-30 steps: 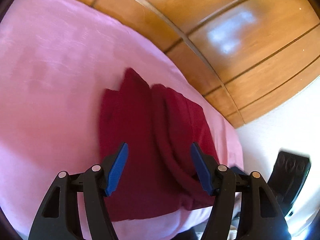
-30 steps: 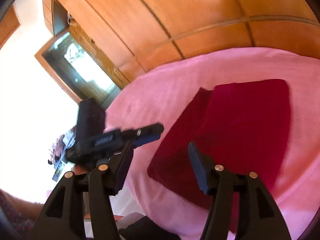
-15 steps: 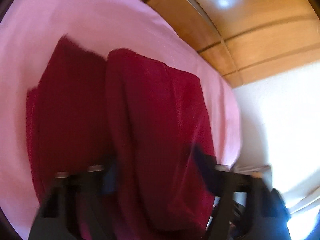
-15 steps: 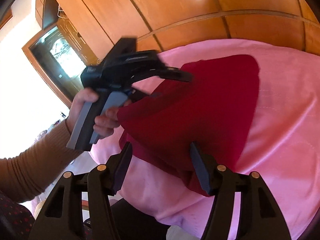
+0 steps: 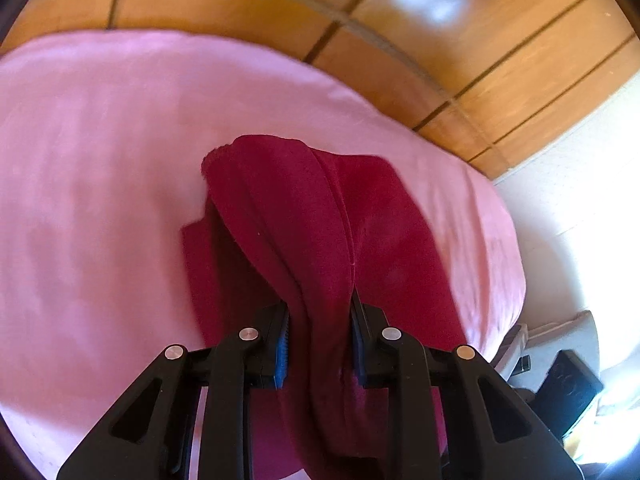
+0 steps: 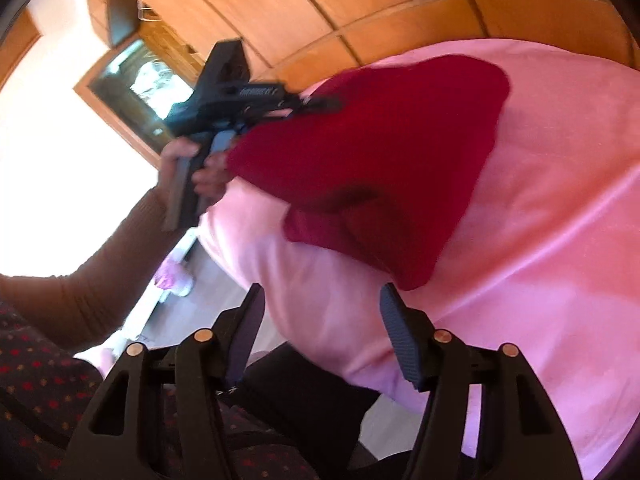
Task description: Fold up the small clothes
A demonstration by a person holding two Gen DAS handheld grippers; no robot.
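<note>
Crimson cloth (image 5: 304, 232), the small garment you are folding, lies on the pink bedspread (image 5: 100, 152) near its front edge, one side lifted and bunched into a ridge that runs up between the jaws of your left gripper (image 5: 320, 340). Those jaws are closing, and their blue pads already press the fold from both sides. From the right wrist view the same garment (image 6: 380, 152) drapes from that raised corner down to the pink cover (image 6: 560, 200), its lower corner sagging toward the bed's edge. Your left hand (image 6: 200, 168), in a brown ribbed sleeve (image 6: 100, 276), grips the handle of the left tool (image 6: 240, 100). Your right gripper (image 6: 320, 332) hovers just short of the garment's near corner, jaws narrowing with nothing between them. Wooden panelling (image 5: 480, 40) backs the bed.
</note>
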